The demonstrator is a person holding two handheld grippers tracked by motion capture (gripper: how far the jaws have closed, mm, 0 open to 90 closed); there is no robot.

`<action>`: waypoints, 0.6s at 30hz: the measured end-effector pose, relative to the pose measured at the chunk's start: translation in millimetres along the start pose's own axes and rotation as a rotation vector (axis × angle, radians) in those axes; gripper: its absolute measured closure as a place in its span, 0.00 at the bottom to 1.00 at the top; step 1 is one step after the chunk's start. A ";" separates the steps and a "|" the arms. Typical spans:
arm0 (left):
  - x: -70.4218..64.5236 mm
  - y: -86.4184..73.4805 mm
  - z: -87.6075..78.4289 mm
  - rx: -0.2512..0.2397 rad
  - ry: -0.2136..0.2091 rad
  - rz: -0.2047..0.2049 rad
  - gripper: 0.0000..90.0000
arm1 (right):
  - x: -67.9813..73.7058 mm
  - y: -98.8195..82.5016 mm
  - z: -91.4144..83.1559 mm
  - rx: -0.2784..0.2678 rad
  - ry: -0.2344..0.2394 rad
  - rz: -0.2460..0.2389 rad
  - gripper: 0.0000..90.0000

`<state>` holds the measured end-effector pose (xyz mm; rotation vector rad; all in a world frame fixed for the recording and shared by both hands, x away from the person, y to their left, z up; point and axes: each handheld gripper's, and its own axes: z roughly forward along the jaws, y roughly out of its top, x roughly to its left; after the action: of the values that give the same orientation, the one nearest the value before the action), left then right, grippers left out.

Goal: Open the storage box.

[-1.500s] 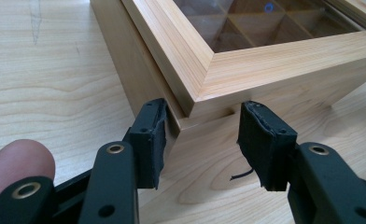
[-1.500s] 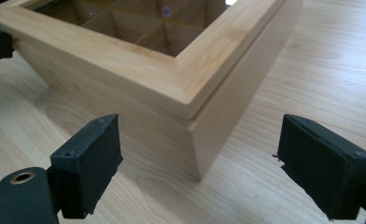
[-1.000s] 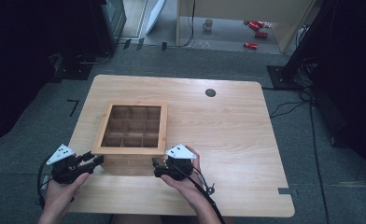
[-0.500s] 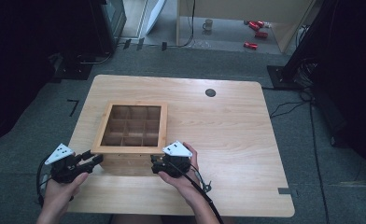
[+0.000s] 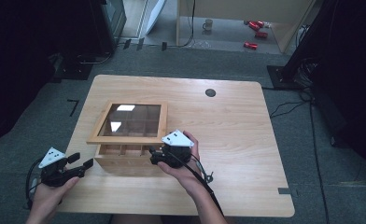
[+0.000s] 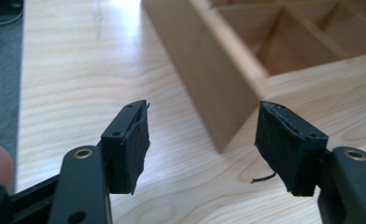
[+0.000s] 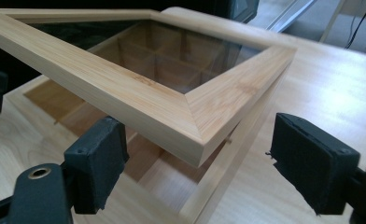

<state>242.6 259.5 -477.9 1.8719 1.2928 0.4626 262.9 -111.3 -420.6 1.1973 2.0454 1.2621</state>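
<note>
The box (image 5: pixel 125 140) has its glass lid (image 5: pixel 130 122) partly raised, so opening seems in hand. The right gripper (image 5: pixel 158 156), jaws apart, is under the lid's near corner and likely must push higher; the left gripper (image 5: pixel 80 164), jaws apart, waits beside the box.

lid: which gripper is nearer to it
Right. The right gripper sits under the raised lid's front right corner, jaws open. The left gripper is off the box's front left corner.

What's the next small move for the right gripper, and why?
Probably keep raising the lid: its near edge stands above the box, hinged up only partway, and the right gripper sits open under its corner. The left gripper is open, apart from the box.
</note>
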 end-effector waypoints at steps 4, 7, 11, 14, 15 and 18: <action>2.6 -7.5 9.0 0.024 0.045 -0.002 0.37 | -1.7 16.0 -2.8 -0.016 -0.011 -0.024 0.21; 2.8 -10.9 14.5 0.051 0.063 0.009 0.34 | -4.3 29.1 -4.5 -0.039 -0.019 -0.040 0.21; 2.7 -17.6 24.3 0.082 0.088 0.001 0.33 | -9.2 45.7 -5.3 -0.061 -0.019 -0.047 0.21; 3.8 -19.4 27.3 0.095 0.093 -0.011 0.33 | -12.9 52.7 -4.7 -0.069 -0.013 -0.046 0.21; 3.2 -20.3 28.6 0.095 0.106 -0.009 0.33 | -17.6 58.8 -3.3 -0.078 -0.018 -0.051 0.21; 2.3 -20.8 29.1 0.093 0.113 -0.005 0.33 | -26.3 67.2 -0.7 -0.099 -0.008 -0.053 0.21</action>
<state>250.6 253.1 -512.3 1.9424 1.4147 0.5201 305.4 -120.3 -363.1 1.0950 1.9713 1.3146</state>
